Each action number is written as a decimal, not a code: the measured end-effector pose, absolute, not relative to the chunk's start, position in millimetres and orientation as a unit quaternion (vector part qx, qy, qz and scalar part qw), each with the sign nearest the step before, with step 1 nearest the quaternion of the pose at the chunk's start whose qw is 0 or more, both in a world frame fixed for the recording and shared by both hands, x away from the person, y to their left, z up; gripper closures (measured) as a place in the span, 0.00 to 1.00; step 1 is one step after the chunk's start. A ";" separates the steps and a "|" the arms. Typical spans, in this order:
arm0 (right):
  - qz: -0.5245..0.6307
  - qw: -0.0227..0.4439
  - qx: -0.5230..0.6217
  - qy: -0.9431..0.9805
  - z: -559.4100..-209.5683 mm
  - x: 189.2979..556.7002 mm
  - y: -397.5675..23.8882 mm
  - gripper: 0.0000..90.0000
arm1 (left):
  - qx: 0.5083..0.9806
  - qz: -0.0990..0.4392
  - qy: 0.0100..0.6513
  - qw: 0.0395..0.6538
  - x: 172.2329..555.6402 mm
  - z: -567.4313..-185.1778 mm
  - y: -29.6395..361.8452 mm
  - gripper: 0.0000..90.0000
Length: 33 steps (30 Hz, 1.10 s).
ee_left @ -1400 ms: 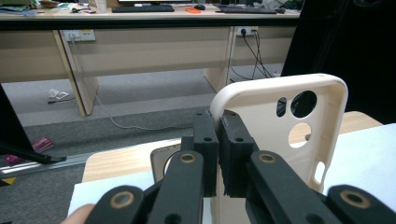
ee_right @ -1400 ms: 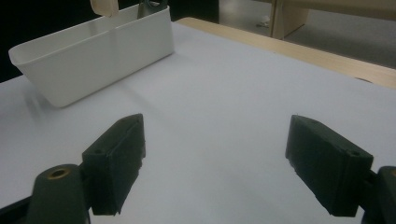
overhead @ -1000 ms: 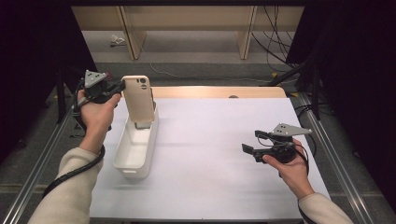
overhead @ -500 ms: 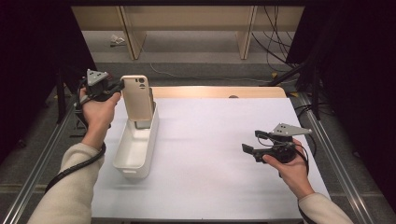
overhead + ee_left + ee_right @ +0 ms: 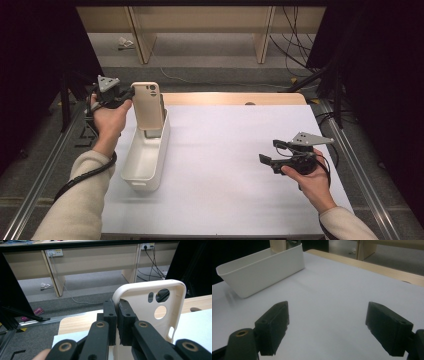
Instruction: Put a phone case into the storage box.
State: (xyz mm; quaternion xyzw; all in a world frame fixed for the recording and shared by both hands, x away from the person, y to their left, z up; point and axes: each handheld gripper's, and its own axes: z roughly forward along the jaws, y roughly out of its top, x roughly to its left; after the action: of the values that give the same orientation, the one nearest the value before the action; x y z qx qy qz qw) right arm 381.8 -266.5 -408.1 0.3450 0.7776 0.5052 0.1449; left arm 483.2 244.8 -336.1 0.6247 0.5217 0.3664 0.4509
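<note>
A beige phone case point(image 5: 148, 106) stands upright over the far end of a white bin point(image 5: 131, 176), its camera cut-outs at the top. My left gripper point(image 5: 131, 94) comes in from the left and is shut on the case's side edge. In the left gripper view the two black pads point(image 5: 110, 315) pinch the case point(image 5: 150, 312) wall between them at the left gripper point(image 5: 117, 313). My right gripper point(image 5: 268, 152) hovers low over the right side of the white mat, open with nothing between its jaws. The right gripper point(image 5: 327, 327) looks across the mat towards the bin point(image 5: 262, 272).
The white mat point(image 5: 235, 200) covers most of the wooden table point(image 5: 235, 98). Metal rails point(image 5: 45, 170) run along both sides of the table. Beyond the far edge are desk legs point(image 5: 141, 35) and loose cables point(image 5: 295, 30) on the floor.
</note>
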 end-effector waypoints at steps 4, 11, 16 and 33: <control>0.504 0.145 0.345 0.779 -408.4 382.0 -266.6 0.22 | 0.623 0.367 0.525 0.449 486.3 -339.9 245.5 0.95; 0.503 0.145 0.344 0.779 -408.4 382.0 -266.5 0.22 | 0.622 0.367 0.530 0.443 492.2 -348.8 245.8 0.95; 0.504 0.145 0.345 0.778 -408.6 382.3 -266.7 0.22 | 0.625 0.365 0.532 0.438 495.5 -356.2 244.5 0.95; 0.503 0.144 0.345 0.780 -409.2 382.5 -266.3 0.22 | 0.634 0.350 0.552 0.413 503.1 -379.1 242.1 0.95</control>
State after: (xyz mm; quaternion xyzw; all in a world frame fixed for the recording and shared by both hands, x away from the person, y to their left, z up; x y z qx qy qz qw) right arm 382.5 -266.3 -409.2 0.3446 0.7797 0.5026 0.1441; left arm 503.1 242.1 -379.1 0.6339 0.5519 0.3502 0.4134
